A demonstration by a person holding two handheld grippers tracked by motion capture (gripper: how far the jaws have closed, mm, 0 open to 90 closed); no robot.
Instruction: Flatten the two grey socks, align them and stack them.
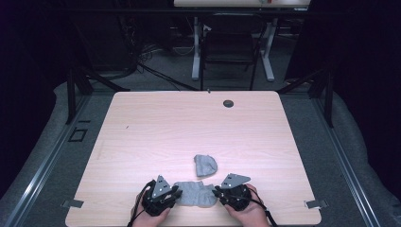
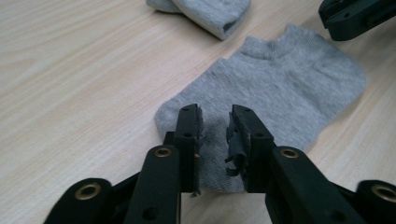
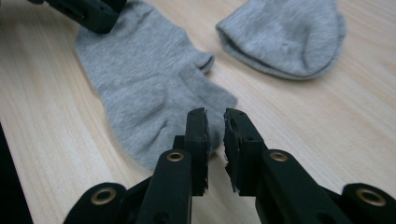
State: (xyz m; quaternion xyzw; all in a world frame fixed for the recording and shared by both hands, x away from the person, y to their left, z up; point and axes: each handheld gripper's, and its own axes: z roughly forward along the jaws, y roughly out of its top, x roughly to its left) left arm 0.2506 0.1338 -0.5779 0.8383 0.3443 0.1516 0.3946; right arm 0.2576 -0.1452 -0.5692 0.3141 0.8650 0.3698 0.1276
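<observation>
Filling the dark room's middle, a pale wooden table [image 1: 142, 127] stands on grey floor, a second desk cut off beyond. 1 flat grey sock [image 1: 195, 193] lies near its front edge between the left gripper [image 1: 176, 194] and right gripper [image 1: 216, 193], both slightly parted, pinching nothing. A folded sock [image 1: 205, 164] sits just behind.

High cam overhead; both tool cams close, sharing sock [image 2: 280, 88].

The right gripper [image 3: 215, 122] is holding its jaws slightly parted over the near edge of a flat grey sock [image 3: 149, 88] lying on the wooden table [image 3: 322, 121]. A folded grey sock [image 3: 287, 35] is resting at one o'clock; the left gripper [image 3: 91, 11] is sitting at eleven o'clock.
</observation>
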